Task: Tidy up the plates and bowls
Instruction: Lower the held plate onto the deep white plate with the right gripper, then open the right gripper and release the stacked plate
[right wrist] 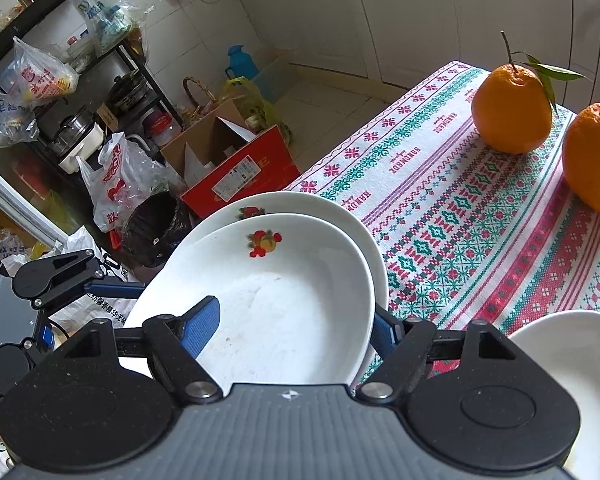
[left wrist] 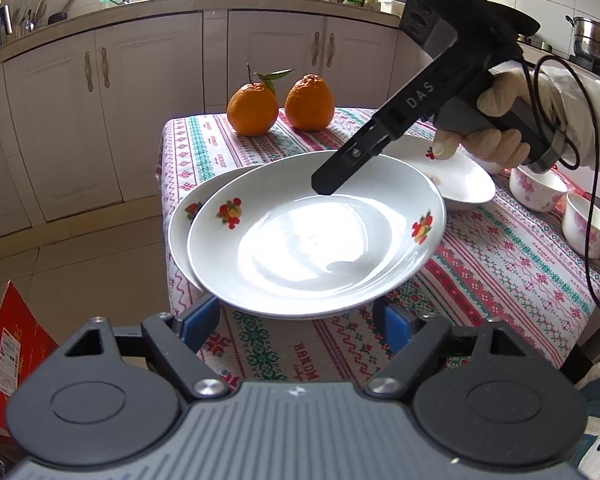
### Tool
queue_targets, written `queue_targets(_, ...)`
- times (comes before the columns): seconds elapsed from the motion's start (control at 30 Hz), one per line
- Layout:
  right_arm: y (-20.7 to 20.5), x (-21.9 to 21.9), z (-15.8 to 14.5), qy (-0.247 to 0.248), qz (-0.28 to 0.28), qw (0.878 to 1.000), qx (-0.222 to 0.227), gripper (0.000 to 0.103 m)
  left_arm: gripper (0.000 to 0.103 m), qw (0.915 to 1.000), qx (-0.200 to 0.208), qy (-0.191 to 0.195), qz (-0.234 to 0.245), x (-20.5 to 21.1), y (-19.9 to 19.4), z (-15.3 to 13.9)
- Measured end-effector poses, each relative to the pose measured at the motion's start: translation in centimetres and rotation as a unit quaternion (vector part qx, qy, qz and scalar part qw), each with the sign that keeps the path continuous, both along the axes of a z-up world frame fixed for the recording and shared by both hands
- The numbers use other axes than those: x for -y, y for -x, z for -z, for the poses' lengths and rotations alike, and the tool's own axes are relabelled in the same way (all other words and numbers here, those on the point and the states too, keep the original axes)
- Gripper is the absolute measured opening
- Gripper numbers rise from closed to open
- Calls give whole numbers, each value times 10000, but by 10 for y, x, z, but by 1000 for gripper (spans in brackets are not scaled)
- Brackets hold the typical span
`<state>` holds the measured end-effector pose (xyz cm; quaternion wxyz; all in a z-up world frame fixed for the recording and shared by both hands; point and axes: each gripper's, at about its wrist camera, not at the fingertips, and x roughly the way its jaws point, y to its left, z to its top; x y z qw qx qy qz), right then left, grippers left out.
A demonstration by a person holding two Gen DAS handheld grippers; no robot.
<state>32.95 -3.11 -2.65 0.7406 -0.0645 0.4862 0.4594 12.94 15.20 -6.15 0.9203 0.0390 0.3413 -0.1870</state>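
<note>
Blue pads of the left tool [left wrist: 300, 322] stood wide apart at the near rim of the top plate [left wrist: 316, 236], one on each side and neither pressing on it, so it held nothing. That plate sat in a second plate [left wrist: 180, 220] at the near left corner of the desk [left wrist: 500, 264], shifted toward the right tool so the lower rim showed as a crescent, both overhanging the edge. The right tool [right wrist: 296, 330] had its jaws partly open astride the opposite rim, one pad over the plate's inner slope and one outside; whether they pinched it I could not tell.

To finish this step well, I judged, the top plate should be nudged until the rims lined up, then the pair pushed in from the edge. Both plates faced up; being round they had no long axis. A third plate [left wrist: 456, 184] and two flowered bowls [left wrist: 538, 190] waited to the right, beyond them two oranges [left wrist: 253, 110].
</note>
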Motion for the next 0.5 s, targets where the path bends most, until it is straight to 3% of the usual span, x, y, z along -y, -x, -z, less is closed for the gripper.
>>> queue_targets(0.5, 11, 3, -3, 143, 144, 9996, 215, 83, 88, 9998, 52, -25, -167, 0, 5, -1)
